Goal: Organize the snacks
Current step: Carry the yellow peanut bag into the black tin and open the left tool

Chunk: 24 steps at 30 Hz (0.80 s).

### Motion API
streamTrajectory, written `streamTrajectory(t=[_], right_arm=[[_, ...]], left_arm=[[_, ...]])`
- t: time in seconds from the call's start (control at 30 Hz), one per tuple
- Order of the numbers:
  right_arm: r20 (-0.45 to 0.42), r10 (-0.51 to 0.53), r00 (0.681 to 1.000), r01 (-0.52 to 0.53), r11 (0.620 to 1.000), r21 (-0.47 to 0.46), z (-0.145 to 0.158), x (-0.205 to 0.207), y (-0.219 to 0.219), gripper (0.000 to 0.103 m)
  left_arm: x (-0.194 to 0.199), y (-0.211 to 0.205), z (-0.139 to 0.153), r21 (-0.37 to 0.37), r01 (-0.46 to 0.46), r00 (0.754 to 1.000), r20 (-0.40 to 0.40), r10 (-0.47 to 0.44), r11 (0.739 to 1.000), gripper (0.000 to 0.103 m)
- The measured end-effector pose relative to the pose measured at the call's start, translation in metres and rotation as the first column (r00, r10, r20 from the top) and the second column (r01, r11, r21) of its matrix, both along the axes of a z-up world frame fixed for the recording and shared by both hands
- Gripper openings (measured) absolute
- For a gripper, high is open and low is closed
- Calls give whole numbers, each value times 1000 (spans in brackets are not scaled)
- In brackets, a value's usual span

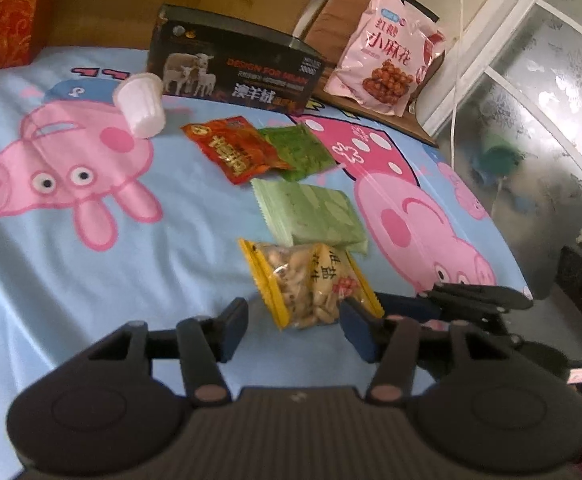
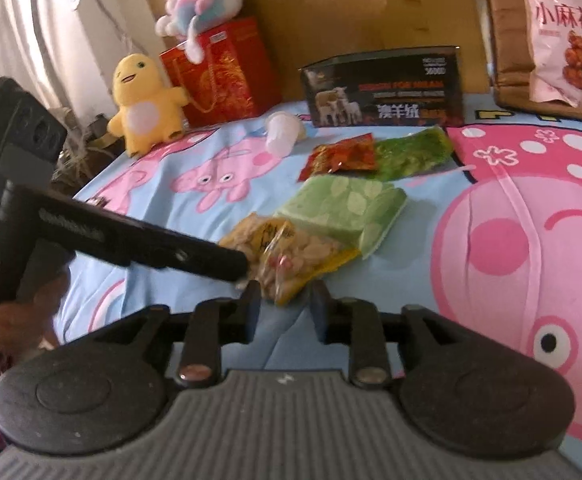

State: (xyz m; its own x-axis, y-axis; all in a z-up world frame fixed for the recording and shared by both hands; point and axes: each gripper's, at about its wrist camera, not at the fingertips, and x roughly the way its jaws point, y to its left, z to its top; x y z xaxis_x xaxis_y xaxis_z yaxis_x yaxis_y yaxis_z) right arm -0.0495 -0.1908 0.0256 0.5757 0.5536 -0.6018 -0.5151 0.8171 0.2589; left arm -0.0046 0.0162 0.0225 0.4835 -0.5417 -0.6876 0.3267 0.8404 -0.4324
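Observation:
A yellow-edged peanut packet (image 1: 303,280) (image 2: 291,256) lies on the blue cartoon-pig cloth (image 1: 91,280). My left gripper (image 1: 295,330) is open, and the packet's near end sits between its blue pads. My right gripper (image 2: 286,310) is also open, its tips on either side of the packet's yellow corner. Neither pair of pads squeezes the packet. Beyond it lie a pale green packet (image 1: 311,216) (image 2: 347,204), a red packet (image 1: 235,148) (image 2: 343,156) and a dark green packet (image 1: 297,150) (image 2: 415,152).
A white plastic cup (image 1: 141,104) lies tipped over near a black box (image 1: 231,68) at the back. A pink snack bag (image 1: 387,56) leans at the back right. A red gift bag (image 2: 223,76) and a yellow plush toy (image 2: 145,104) stand at the back left.

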Motion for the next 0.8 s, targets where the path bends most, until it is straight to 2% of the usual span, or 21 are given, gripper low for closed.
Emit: streamTrajectory(t=[0.07,0.1,0.13,0.17,0.2,0.33,0.47,0.57,0.67,0.8], right_arm=[[12,7,1000,-7,1000,-5,0,-1,2,31],[18,14,1000,-14,1000,-3,0,-1,4,31],[18,23,1000,-23,1000,0,-1,0,6,31],[16,33,999,-33,999,5,-1,1,8,25],[10,45,999,-45,999,5,-1,2,11,15],[17,113,993,-113,993,16,8,-1,15,14],[10,168,986,-168,978,127,21,10,10,14],[32,168,985,-171,969,177,35,32,12,14],[86,137,987,-152,969,195,55,67,12,14],[160,66,985,-94,979,179,75,123,10,14]], left_arm=[[4,1,1,-6,-6,1000,4,6,1000,43],[7,0,0,-3,-4,1000,-1,4,1000,36],[9,-1,-3,7,-2,1000,-19,2,1000,25],[10,-3,-6,27,-5,999,-33,6,1000,21],[8,-2,-5,34,-2,1000,-23,3,999,21],[-10,12,10,37,22,1000,3,-22,999,21],[-6,28,38,-11,-8,999,49,9,1000,21],[20,27,59,-11,-39,994,104,40,999,21],[65,18,76,-7,-74,985,159,74,997,21],[138,5,82,-41,-125,979,155,130,991,23]])
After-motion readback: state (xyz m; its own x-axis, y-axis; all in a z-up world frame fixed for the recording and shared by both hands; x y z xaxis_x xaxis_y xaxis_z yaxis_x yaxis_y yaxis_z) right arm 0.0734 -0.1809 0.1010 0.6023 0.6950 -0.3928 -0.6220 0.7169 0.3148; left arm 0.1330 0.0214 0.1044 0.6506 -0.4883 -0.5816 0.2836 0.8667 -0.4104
